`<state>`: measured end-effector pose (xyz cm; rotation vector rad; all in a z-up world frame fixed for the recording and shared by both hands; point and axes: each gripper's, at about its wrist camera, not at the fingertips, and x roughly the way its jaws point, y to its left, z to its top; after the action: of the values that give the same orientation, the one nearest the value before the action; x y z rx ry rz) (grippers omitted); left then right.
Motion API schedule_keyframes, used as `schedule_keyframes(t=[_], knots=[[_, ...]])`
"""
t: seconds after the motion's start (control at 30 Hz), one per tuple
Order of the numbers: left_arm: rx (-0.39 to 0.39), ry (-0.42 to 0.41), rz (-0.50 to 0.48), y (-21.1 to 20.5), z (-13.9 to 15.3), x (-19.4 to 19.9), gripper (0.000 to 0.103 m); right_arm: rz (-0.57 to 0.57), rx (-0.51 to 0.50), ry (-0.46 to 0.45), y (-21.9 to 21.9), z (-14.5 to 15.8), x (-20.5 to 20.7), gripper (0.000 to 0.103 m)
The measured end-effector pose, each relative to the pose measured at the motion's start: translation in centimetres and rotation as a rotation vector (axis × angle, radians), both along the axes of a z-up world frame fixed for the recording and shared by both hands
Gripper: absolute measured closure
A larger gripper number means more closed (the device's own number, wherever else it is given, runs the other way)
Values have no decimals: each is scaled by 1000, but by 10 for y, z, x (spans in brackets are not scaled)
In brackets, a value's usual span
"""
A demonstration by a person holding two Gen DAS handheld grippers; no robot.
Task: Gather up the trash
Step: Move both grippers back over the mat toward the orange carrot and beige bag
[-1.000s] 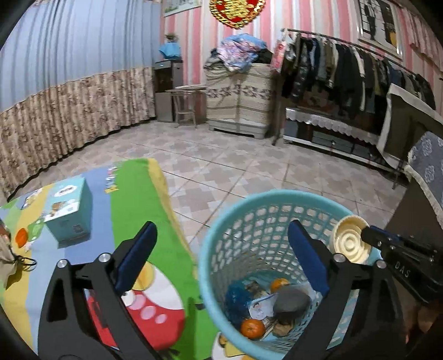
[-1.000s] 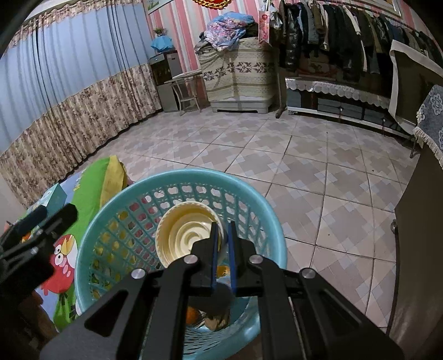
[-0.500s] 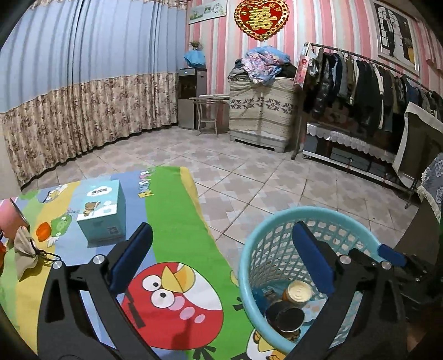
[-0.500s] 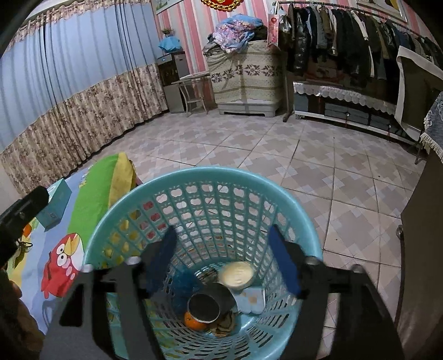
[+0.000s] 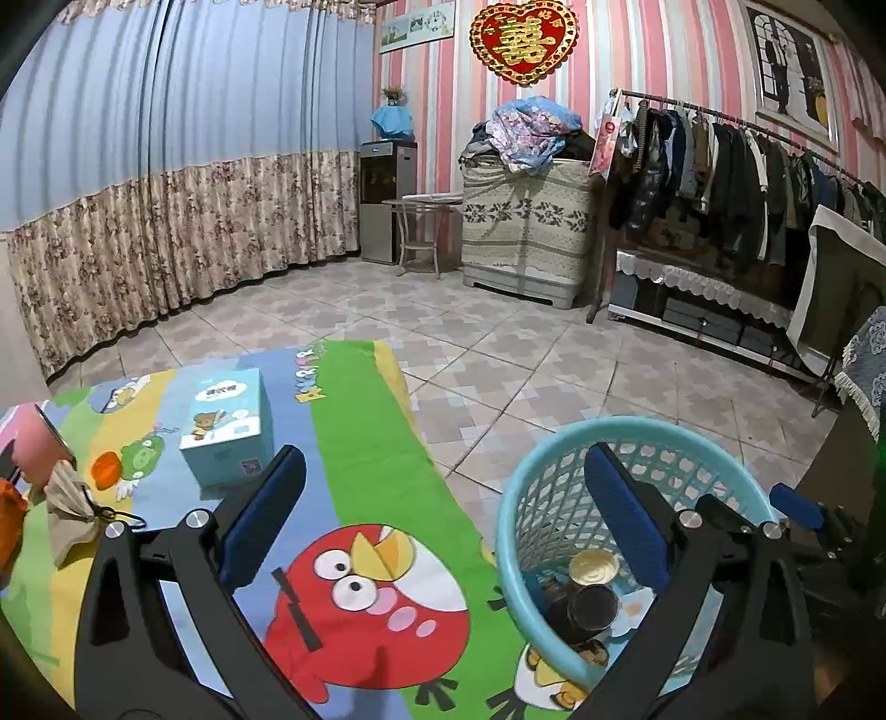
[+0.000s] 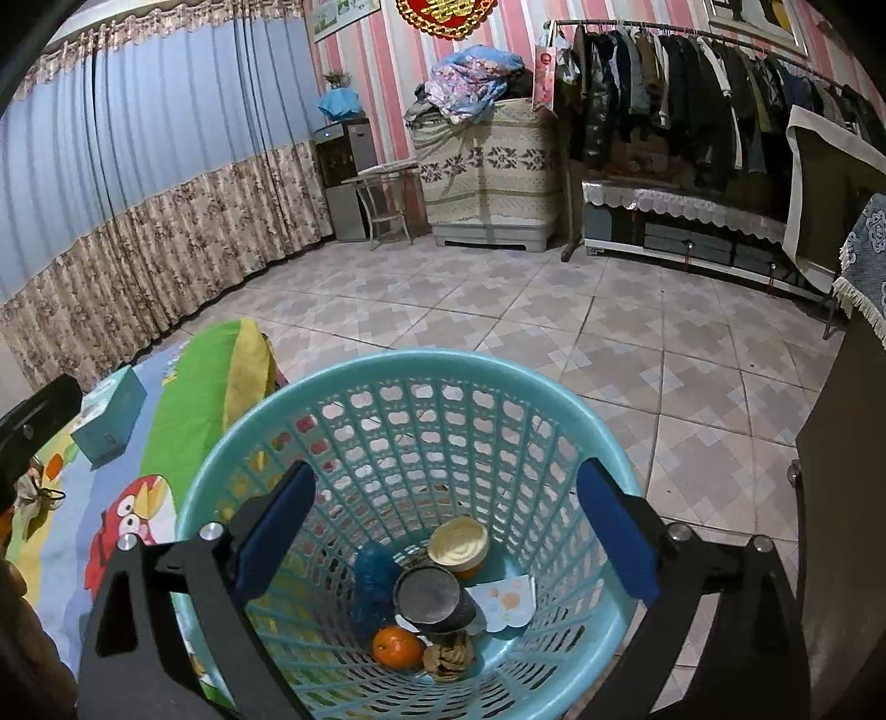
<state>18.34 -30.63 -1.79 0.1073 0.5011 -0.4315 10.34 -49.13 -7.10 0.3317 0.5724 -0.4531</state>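
- Right gripper (image 6: 446, 531) is hovering over the teal basket (image 6: 343, 387); jaws have just been opening, now spread, nothing between them.
- Cream cup (image 6: 458, 545) is lying inside among an orange (image 6: 397, 646) and a dark can (image 6: 429, 595).
- Left gripper (image 5: 443, 520) jaws are standing spread, empty, above the cartoon mat (image 5: 354, 421); tissue box (image 5: 230, 426) is sitting far-left.

- A red heart-shaped wall ornament (image 5: 523, 41) with a gold rim bears one large gold Chinese character, the double-happiness sign "囍".
- The light blue box (image 5: 228, 426) on the cartoon mat (image 5: 354, 443) has a short line of Chinese print on its top, too small to read, above a drawing of a bear; its front side carries a small QR code.
- The mat has a strip of coloured letters (image 5: 311, 372) near its far edge; they cannot be made out.
- A red hanging bag (image 5: 604, 141) on the clothes rail shows a round white label, unreadable.
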Motion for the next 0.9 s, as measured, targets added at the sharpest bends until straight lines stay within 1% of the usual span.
schedule_keyframes(t=[0.1,0.23,0.3,0.47,0.57,0.67,0.8,0.9], knots=[[2,-12,5,5,4,-4,6,13,10,-17,6,4,-1,9],[-25,-14,15,23,13,-8,6,28,-12,-23,16,8,0,9],[-37,-14,34,34,18,-10,6,40,-22,-24,22,11,2,9],[-28,-16,80,62,30,-14,6,67,-47,-29,40,16,4,9],[-25,-20,94,85,34,-19,6,85,-61,-27,52,18,8,9],[4,-37,129,109,36,-21,6,101,-74,-25,65,21,11,8],[11,-15,165,152,33,-20,6,125,-91,-21,85,23,14,7],[28,-18,201,180,30,-22,6,150,-108,-16,102,24,17,7]])
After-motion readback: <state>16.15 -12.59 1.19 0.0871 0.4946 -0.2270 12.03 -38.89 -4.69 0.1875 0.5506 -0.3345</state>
